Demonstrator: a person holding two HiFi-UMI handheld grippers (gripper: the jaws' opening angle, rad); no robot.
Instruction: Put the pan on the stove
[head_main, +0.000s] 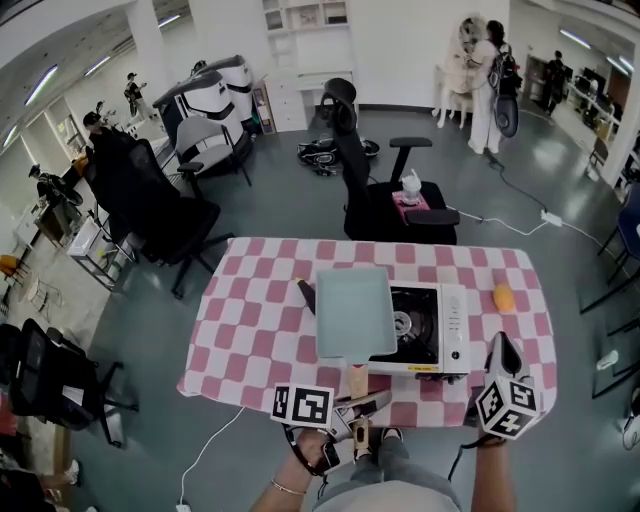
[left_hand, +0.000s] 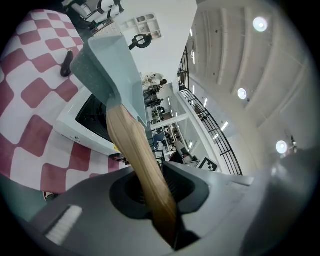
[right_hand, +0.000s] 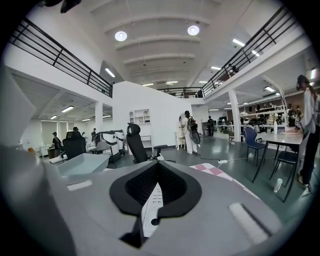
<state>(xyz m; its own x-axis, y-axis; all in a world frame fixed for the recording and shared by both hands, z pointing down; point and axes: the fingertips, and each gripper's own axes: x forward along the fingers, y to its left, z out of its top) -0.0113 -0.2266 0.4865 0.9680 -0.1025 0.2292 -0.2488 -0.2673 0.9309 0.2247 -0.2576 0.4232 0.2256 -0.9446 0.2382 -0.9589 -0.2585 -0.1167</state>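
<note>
The left tongs pinch the wooden handle of a pale blue-green square pan, with the handle running straight out from between the jaws. The pan hangs over the left part of a white tabletop stove, hiding that side of it, while the black burner shows on the right. Whether the pan's base touches the stove cannot be told.

The right tongs are pressed together with nothing between them, held near the bench's front edge, to the right of the stove.

The bench wears a pink-and-white checked cloth. A small dark object lies just left of the pan, and a small orange thing lies right of the stove. A black office chair stands behind the bench.
</note>
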